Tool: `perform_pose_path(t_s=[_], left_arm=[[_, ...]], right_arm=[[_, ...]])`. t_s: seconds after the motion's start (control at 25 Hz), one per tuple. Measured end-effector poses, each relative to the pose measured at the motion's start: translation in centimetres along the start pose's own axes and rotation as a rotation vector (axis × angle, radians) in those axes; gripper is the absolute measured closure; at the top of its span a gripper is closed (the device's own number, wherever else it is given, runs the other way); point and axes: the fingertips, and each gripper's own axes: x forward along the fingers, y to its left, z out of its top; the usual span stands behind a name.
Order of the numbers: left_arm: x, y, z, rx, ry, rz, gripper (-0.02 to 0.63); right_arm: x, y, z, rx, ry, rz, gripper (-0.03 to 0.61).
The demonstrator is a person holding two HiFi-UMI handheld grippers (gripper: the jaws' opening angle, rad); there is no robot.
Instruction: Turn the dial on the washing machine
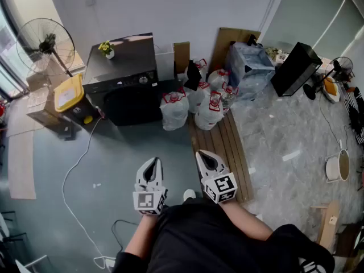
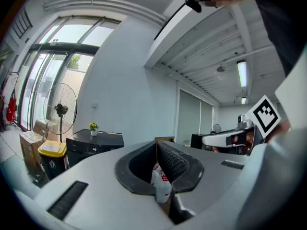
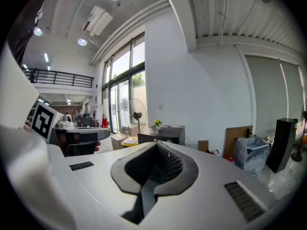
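The left gripper [image 1: 151,162] and right gripper [image 1: 203,154] were clenched on nothing, well short of the washing machine [image 1: 122,90] at the floor's [image 1: 122,152] far edge. White bags [image 1: 173,110] crowded its right side, a yellow-lidded bin [image 1: 69,92] its left.

This is a tall, bare hall used as a workshop or store, not a home. A ribbed metal ceiling [image 3: 249,13] with tube lights [image 2: 242,73], full-height windows [image 3: 122,85] and a railed gallery [image 3: 57,75] give it an industrial look. On the grey floor [image 1: 114,158] a washer [image 1: 122,84] stands loose against the white wall [image 1: 170,10] at 11 o'clock. A pedestal fan [image 1: 48,41] and a yellow-lidded bin [image 1: 69,92] are at 10. Filled plastic bags [image 1: 173,110], cardboard [image 1: 230,44] and planks [image 1: 224,147] lie from 12 to 1, and a bucket [image 1: 339,166] sits at 3.
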Motion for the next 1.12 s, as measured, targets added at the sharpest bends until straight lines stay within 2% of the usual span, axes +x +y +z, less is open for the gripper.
perform_pose_path(t_s=[0.32, 0.72, 0.88, 0.92, 0.96, 1.04, 1.12], left_arm=[[1.3, -0.3, 0.8, 0.016, -0.008, -0.005, 0.609], [1.6, -0.1, 0.6, -0.002, -0.004, 0.001, 0.609], [1.7, 0.1, 0.9, 0.014, -0.017, 0.017, 0.607], [1.8, 0.1, 1.0, 0.016, -0.017, 0.023, 0.607], [1.9, 0.3, 0.8, 0.012, -0.013, 0.031, 0.598], [2.2, 0.5, 0.3, -0.013, 0.003, 0.038, 0.495], [2.5, 0.6, -0.2, -0.032, 0.012, 0.038, 0.480]], right_arm=[[0.5, -2.0, 0.5, 0.043, -0.008, -0.027, 0.580], [0.7, -1.3, 0.4, 0.052, -0.018, 0.031, 0.578], [0.7, -1.6, 0.4, 0.046, -0.012, 0.040, 0.577], [0.8, -1.7, 0.3, 0.041, -0.006, 0.042, 0.570], [0.9, -1.9, 0.1, 0.038, 0.002, 0.045, 0.530], [1.3, -2.2, -0.4, 0.038, 0.024, 0.048, 0.416], [1.6, -2.7, -1.0, 0.044, 0.046, 0.052, 0.395]])
